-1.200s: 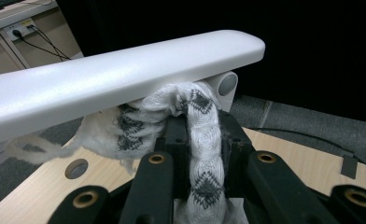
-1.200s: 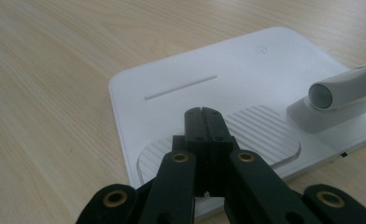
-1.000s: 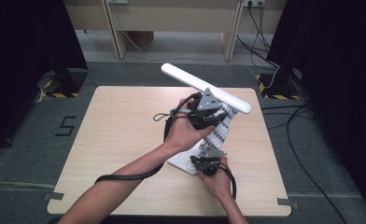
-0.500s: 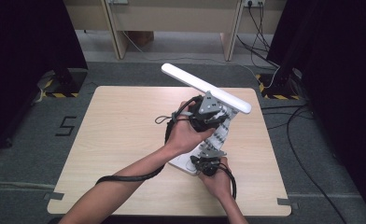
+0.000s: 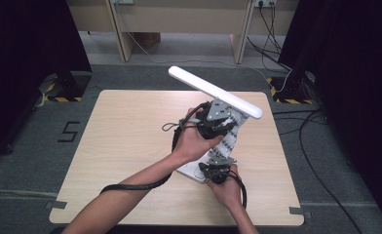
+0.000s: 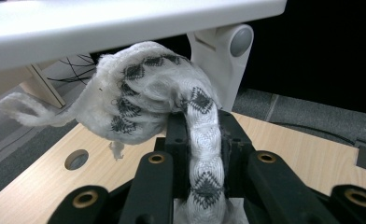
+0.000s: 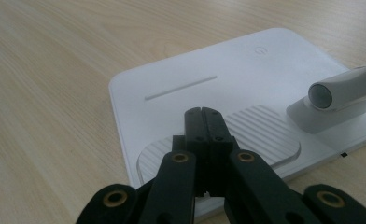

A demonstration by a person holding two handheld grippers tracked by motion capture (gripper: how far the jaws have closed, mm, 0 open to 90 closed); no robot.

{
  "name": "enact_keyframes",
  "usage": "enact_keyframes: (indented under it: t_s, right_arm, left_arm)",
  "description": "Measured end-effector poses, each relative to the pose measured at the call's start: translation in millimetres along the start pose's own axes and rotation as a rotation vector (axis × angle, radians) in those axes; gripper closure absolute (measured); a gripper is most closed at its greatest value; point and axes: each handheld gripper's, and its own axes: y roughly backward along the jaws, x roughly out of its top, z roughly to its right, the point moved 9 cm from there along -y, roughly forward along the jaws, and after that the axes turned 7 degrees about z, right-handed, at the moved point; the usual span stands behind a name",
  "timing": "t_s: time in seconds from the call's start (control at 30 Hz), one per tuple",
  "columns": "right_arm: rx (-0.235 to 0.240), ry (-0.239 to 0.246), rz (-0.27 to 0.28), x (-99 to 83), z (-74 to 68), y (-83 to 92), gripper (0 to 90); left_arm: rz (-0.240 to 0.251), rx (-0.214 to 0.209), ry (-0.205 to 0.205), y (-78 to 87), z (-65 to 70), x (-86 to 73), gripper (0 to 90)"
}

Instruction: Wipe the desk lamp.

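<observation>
A white desk lamp stands on the table with a long light bar (image 5: 213,91) (image 6: 102,23) on top and a flat white base (image 5: 191,170) (image 7: 246,70). A white sock with black diamonds (image 5: 226,141) (image 6: 144,93) runs up along the lamp's arm. Its far end drapes by the hinge (image 6: 228,51) under the bar. My left gripper (image 5: 217,124) (image 6: 203,135) is shut on the sock just below the bar. My right gripper (image 5: 217,170) (image 7: 204,116) is shut, and its tips rest on the ribbed oval pad (image 7: 265,135) of the base.
The lamp arm's foot (image 7: 340,91) sits at the right of the base. A round cable hole (image 6: 76,158) shows in the wooden tabletop (image 5: 130,136). Cables trail from both grippers toward the near table edge. Furniture legs and floor cables lie beyond the far edge.
The left gripper has crept slightly toward the near side with the sock still in it. The right gripper has stayed on the base.
</observation>
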Motion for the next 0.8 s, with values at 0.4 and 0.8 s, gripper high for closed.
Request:
enact_keyframes:
  t_s: [0.4, 0.8]
  right_arm:
    - [-0.001, 0.006, 0.005, 0.1, 0.5, 0.0, 90.0]
    - [-0.002, -0.005, 0.005, -0.3, -0.1, 0.2, 90.0]
  left_arm:
    - [-0.014, 0.009, 0.001, -8.3, -7.7, -16.4, 76.5]
    - [-0.019, 0.022, 0.014, -13.4, -10.3, -28.4, 76.8]
